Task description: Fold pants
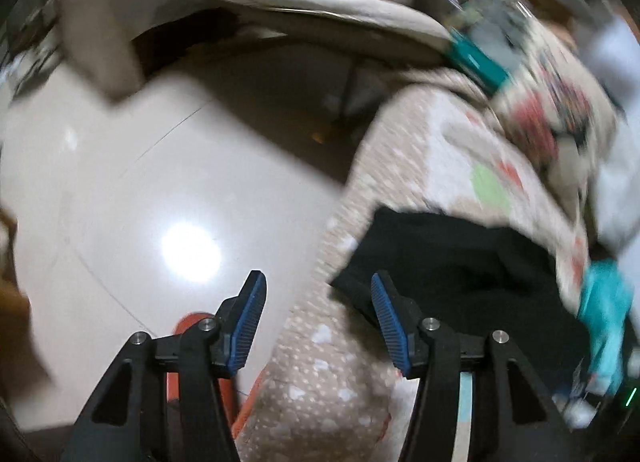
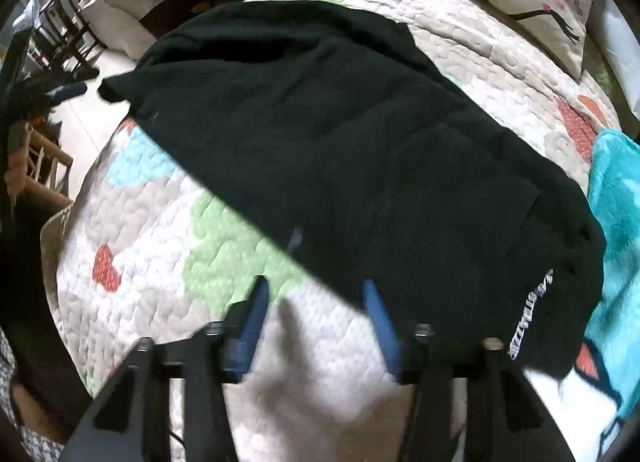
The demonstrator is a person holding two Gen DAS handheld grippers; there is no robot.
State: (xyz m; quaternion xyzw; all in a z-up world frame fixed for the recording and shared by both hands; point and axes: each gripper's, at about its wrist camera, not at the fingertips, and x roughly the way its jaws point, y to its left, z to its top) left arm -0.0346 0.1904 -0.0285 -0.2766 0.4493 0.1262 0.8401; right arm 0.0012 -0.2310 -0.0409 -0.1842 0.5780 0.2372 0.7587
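Pants (image 2: 340, 133) black; white lettering near edge, blurred, unreadable.

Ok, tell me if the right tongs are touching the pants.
Cannot tell. In the right wrist view the open right tongs sit at the pants' near edge, but blur hides any contact or gap.

Black pants (image 2: 340, 149), soft knit fabric, lying spread on the quilted bed. Laid diagonally: narrow end far left by the bed edge, wide end near right. Appears doubled over, a layer edge showing across the near-right half. White printed lettering along the near-right edge. Mostly flat, few soft wrinkles. Left wrist view, blurred: only a black corner of the pants (image 1: 460, 274) at right.
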